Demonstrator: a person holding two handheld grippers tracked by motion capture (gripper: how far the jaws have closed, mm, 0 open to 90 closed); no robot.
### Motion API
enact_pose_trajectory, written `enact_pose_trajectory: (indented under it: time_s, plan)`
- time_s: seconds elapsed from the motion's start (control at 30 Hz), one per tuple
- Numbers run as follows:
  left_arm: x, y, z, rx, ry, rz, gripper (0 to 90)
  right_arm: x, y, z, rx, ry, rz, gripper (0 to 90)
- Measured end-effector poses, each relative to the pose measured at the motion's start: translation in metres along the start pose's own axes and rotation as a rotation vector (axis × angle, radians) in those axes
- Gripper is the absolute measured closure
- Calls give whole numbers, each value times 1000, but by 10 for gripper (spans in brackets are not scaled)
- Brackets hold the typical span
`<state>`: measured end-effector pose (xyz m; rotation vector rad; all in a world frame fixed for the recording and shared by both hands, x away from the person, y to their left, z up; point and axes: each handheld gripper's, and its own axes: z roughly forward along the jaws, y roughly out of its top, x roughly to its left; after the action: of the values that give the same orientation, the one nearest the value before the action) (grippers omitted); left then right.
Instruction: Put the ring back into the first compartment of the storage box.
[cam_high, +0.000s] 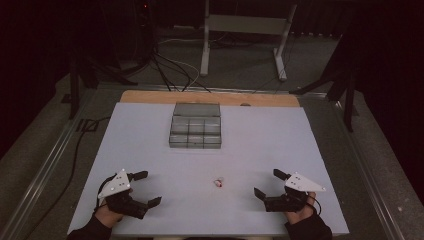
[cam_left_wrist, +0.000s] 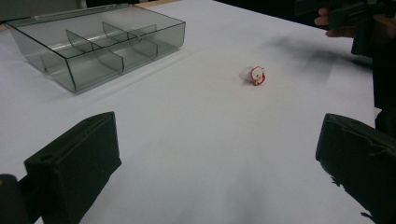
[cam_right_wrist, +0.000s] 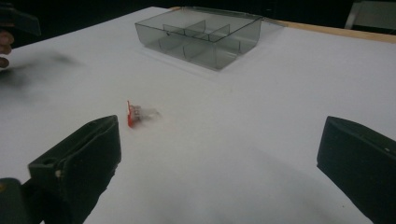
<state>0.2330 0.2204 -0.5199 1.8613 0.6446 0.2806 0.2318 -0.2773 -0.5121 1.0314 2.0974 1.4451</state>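
- I am holding my left gripper low over the near left part of the white table, its two black jaws standing wide apart with nothing between them.
- In the left gripper view, I am seeing bare white surface between those jaws, and the right hand with its gripper is showing at the top right edge.
- Ahead of me, near the far edge of the table, a clear smoky plastic organizer box is sitting flat, its lid open behind it and its inside split by dividers into small compartments; I cannot make out anything lying in them.
- Between my two grippers, a little nearer the right one, a small red and clear plastic part is lying on the table, well apart from the box and touching neither gripper.
- I am holding my right gripper over the near right part of the table, jaws spread wide and gripping nothing.
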Motion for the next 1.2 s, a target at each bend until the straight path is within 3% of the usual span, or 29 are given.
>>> enact_pose_trajectory:
  time_s: [0.23, 0.7, 0.9, 1.2]
  plan:
    - [0, 0, 1, 10, 2, -1, 5, 0, -1, 0, 14, -14, -21, 0]
    - [0, 1, -1, 4, 5, -3, 5, 1, 0, 1, 17, -10, -17, 0]
    - [0, 6, -4, -20, 7, -14, 5, 2, 0, 1, 14, -20, -31, 0]
    - [-4, 14, -6, -19, 11, -30, 5, 3, 1, 1, 15, -20, -34, 0]
